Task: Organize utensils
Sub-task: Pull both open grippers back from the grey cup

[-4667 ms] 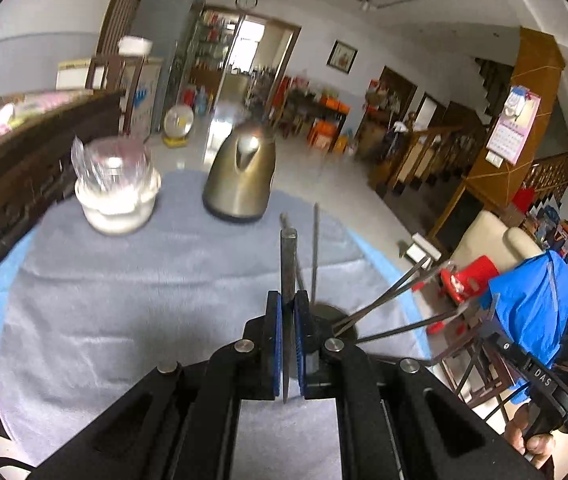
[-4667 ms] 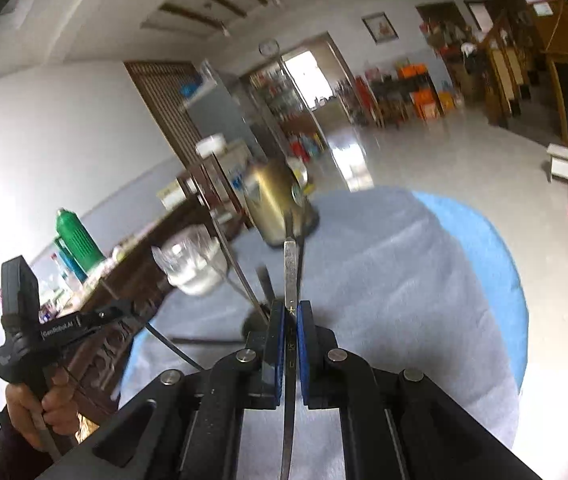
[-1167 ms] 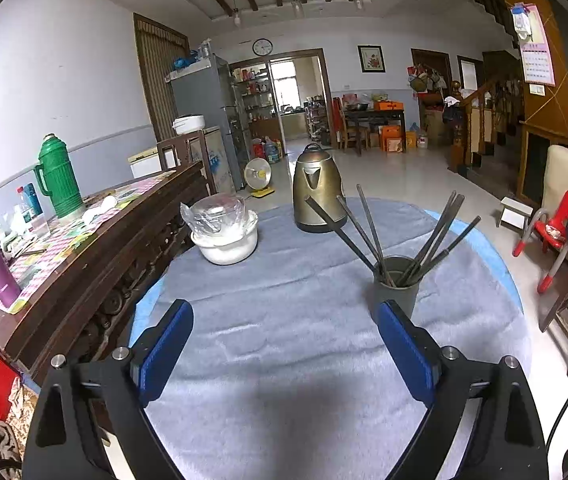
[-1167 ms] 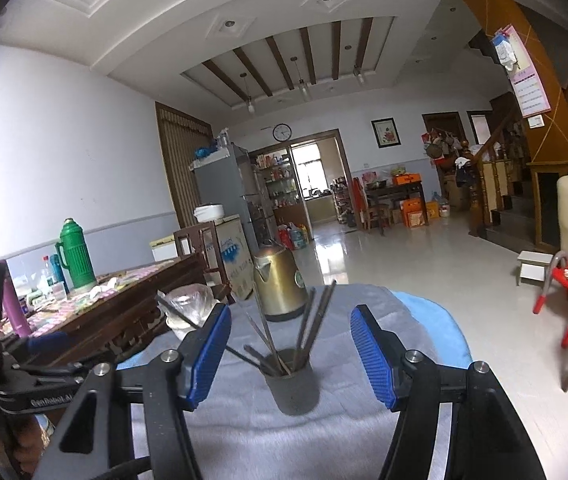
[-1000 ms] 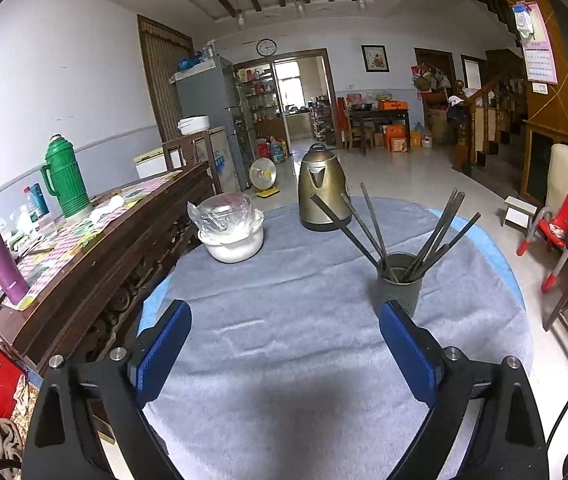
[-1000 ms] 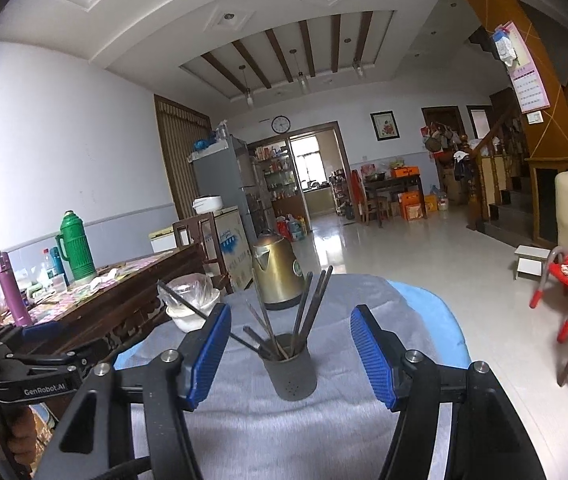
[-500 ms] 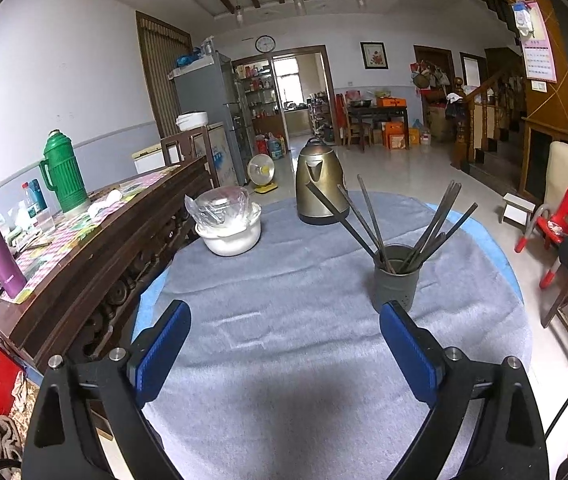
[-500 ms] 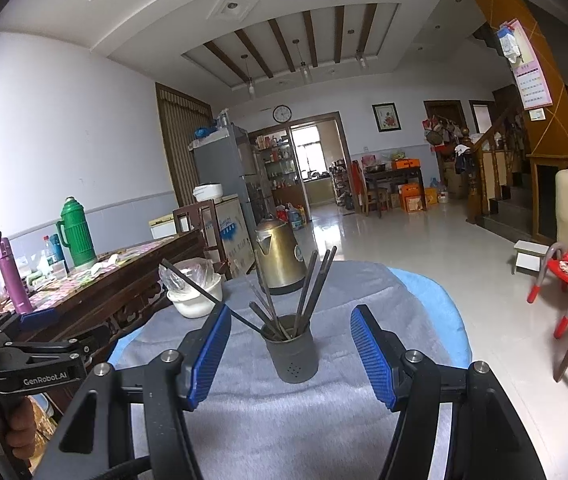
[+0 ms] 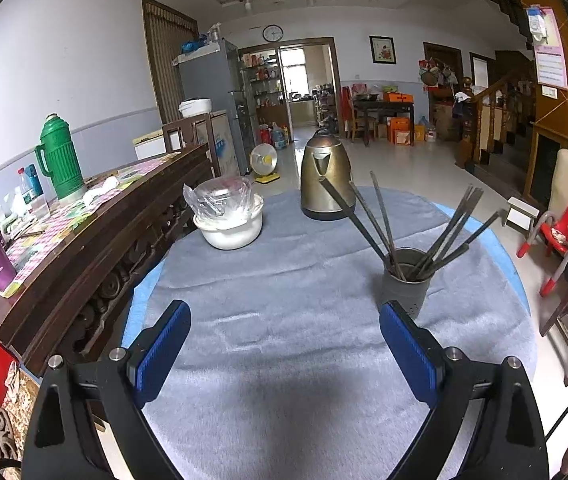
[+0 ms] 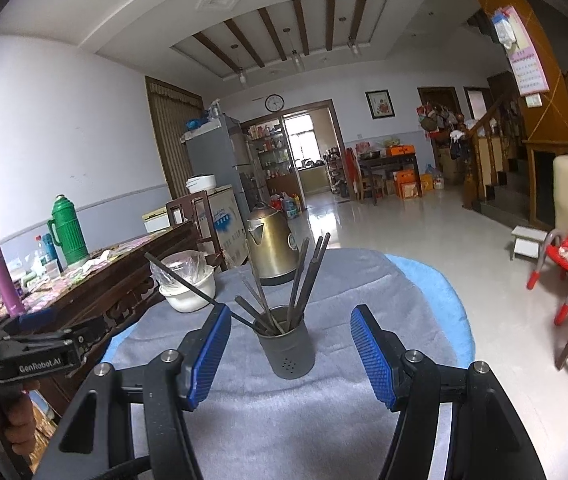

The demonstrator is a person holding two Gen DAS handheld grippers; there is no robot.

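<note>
Both hand-held grippers have let go of their utensils and drawn back. The grey-clothed counter [image 9: 284, 320] fills the lower frame. The left hand-held gripper [image 9: 284, 344] and right hand-held gripper [image 10: 289, 356] gape wide, empty. The grey utensil holder [image 10: 287, 348], centre frame, holds the dark utensils [image 10: 303, 276]; behind stands a brass kettle [image 9: 325, 178].

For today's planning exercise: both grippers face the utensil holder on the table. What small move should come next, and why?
Probably draw both grippers back and stop. The left gripper and right gripper are open and empty, the utensils all stand in the holder, and none lie on the grey cloth.
</note>
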